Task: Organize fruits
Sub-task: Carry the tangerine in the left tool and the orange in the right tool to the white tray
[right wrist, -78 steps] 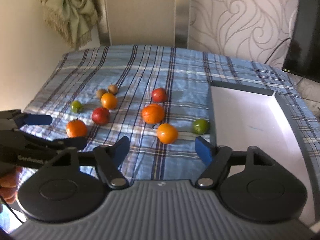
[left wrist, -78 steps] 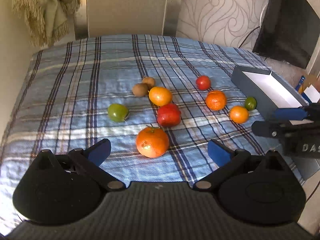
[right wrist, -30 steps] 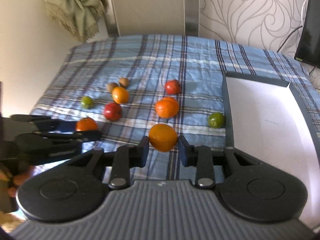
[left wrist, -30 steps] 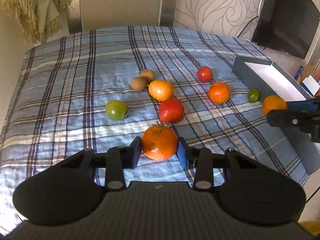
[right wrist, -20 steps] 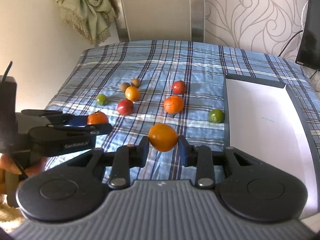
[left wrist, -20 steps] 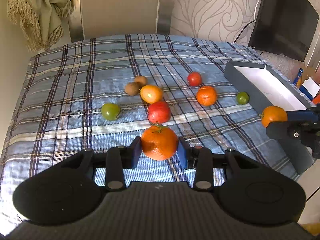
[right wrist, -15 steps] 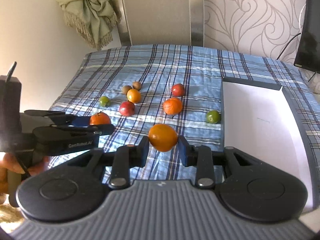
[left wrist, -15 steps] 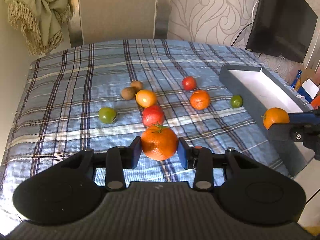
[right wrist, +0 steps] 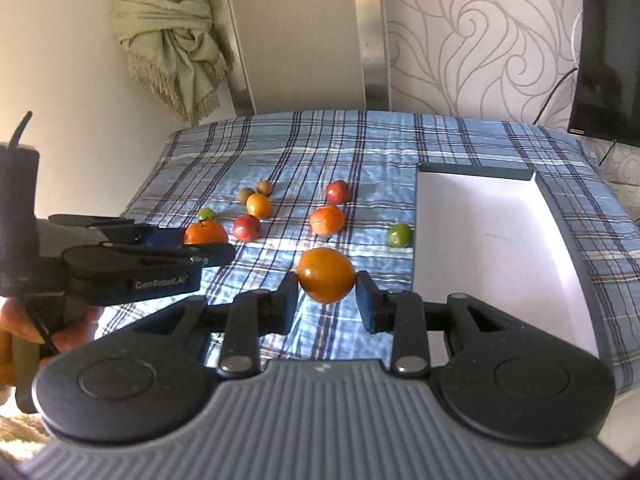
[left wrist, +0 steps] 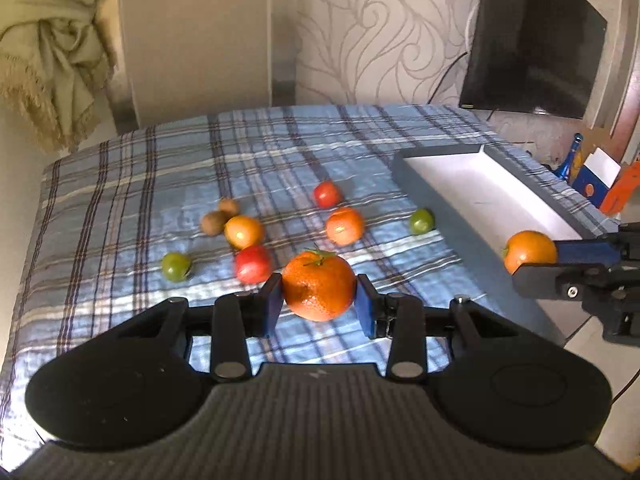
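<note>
Two fruits held up, eight on the plaid cloth, grey tray beside them.

A stemmed mandarin (left wrist: 318,290) sits pinched in the left gripper (left wrist: 318,300); a smooth orange (right wrist: 326,275) sits pinched in the right gripper (right wrist: 327,300), both clear of the cloth. Lying on the cloth: two brown kiwis (left wrist: 218,216) touching each other, a yellow-orange fruit (left wrist: 243,231) just beside them, a red apple (left wrist: 253,264) near that, a green fruit (left wrist: 175,266) to its left, a small red fruit (left wrist: 326,194) farther back, another mandarin (left wrist: 344,225) in front of it, and a lime (left wrist: 421,221) near the tray's wall. The tray (right wrist: 476,170) is dark grey outside, white inside.
</note>
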